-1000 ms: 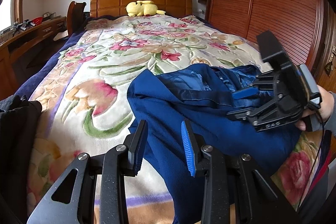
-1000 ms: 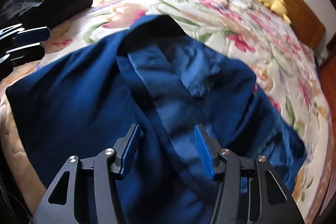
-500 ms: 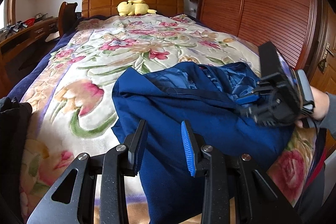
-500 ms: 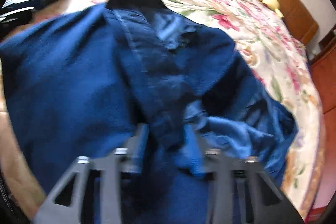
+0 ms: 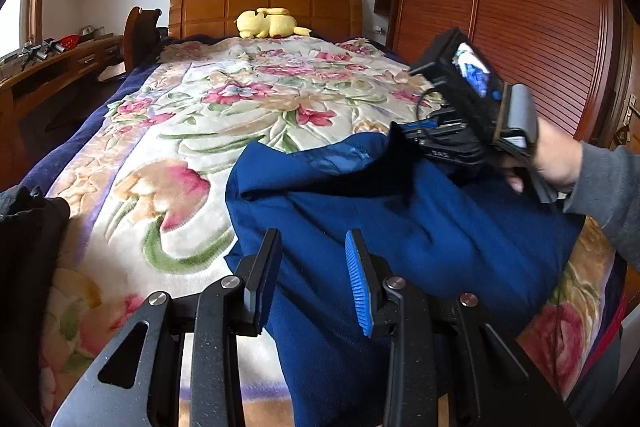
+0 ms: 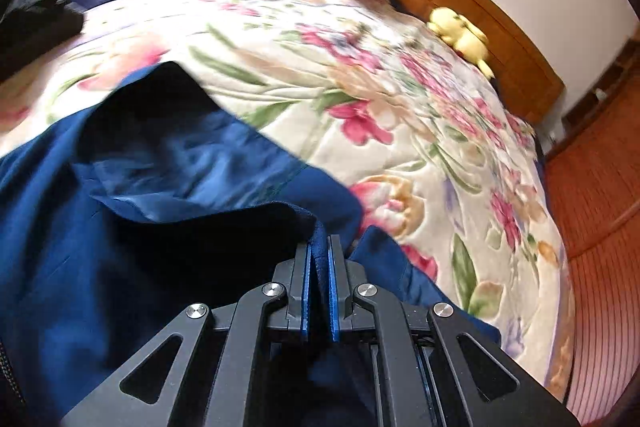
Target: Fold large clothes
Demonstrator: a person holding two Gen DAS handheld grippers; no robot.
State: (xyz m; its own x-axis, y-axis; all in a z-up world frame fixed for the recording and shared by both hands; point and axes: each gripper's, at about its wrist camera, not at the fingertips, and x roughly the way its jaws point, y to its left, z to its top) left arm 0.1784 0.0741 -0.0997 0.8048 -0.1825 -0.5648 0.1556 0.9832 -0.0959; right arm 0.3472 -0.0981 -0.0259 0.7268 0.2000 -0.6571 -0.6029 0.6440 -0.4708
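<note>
A large dark blue garment (image 5: 400, 227) (image 6: 120, 227) lies bunched on the near right part of the flowered blanket (image 5: 240, 107). My right gripper (image 6: 319, 247) (image 5: 412, 131), held by a hand (image 5: 556, 155) in a grey sleeve, is closing tight on a raised fold of the garment's edge, and both blue pads press the cloth. The shiny lining shows just beyond that fold. My left gripper (image 5: 312, 239) hovers over the garment's near left edge with its jaws apart and nothing pinched.
A black pile of clothing (image 5: 28, 227) (image 6: 32, 19) sits at the bed's near left corner. A yellow plush toy (image 5: 268, 23) (image 6: 460, 31) rests by the headboard. A wooden wardrobe (image 5: 520, 27) runs along the right, a desk (image 5: 48, 67) along the left.
The right gripper went from open above the cloth to shut on a fold and lifted it. The garment's edge rose and covers more of the lining. The left gripper stayed put.
</note>
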